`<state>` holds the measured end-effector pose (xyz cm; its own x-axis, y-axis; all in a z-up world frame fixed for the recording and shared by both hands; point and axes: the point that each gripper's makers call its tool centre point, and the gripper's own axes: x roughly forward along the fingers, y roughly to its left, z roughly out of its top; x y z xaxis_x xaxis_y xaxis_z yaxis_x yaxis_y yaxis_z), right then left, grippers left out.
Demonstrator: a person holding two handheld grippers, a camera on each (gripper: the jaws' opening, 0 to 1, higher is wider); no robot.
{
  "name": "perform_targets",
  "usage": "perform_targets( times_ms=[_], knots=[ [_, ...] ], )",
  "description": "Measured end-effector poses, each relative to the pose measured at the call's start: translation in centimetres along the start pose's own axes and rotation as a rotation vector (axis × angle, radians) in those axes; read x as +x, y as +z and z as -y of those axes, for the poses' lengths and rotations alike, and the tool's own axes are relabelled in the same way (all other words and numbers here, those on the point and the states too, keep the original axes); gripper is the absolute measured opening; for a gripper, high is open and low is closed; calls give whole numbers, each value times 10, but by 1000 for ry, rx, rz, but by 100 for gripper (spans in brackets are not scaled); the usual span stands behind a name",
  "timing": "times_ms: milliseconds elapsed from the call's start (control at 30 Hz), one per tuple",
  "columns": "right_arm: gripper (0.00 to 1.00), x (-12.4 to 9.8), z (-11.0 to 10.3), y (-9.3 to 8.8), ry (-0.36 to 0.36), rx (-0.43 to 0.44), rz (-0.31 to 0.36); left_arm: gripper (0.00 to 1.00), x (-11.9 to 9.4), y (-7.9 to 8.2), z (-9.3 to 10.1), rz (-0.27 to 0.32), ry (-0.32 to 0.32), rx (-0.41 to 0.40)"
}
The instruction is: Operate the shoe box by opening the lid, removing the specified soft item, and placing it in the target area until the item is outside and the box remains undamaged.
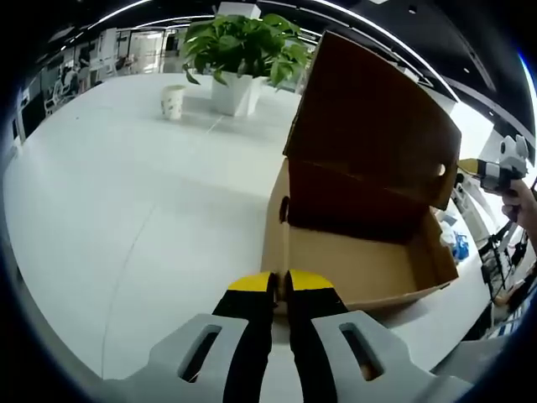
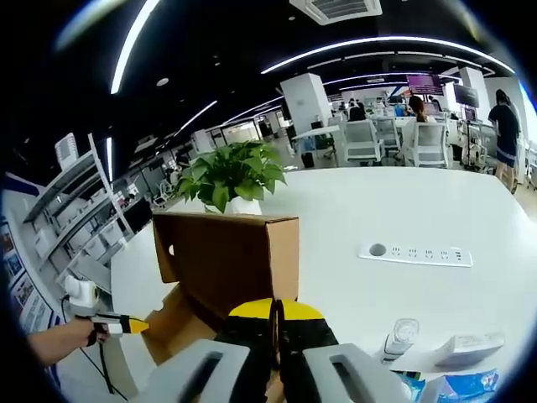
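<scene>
The shoe box (image 1: 361,252) is seen on the white surface (image 1: 151,193) with its lid (image 1: 373,117) raised upright. The left gripper (image 1: 280,284) is held just before the box, fingers pressed together, nothing gripped. The right gripper (image 2: 276,311) is likewise closed and empty, beside the box. A potted plant (image 1: 239,50) stands beyond the box.

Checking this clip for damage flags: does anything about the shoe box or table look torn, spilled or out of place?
Nothing stands out. The shoe box sits on the white table with its lid raised and no tears showing. The visible part of its inside looks bare. The potted plant and paper cup stand upright.
</scene>
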<state>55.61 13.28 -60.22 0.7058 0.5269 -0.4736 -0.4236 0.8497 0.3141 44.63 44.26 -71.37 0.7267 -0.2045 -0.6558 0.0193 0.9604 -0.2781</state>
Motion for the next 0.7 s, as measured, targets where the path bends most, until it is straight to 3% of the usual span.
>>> perform_targets(
  times_ms=[700],
  knots=[
    [0, -11, -9, -8, 17, 17, 17, 4, 1, 1, -1, 3, -3, 0]
  ],
)
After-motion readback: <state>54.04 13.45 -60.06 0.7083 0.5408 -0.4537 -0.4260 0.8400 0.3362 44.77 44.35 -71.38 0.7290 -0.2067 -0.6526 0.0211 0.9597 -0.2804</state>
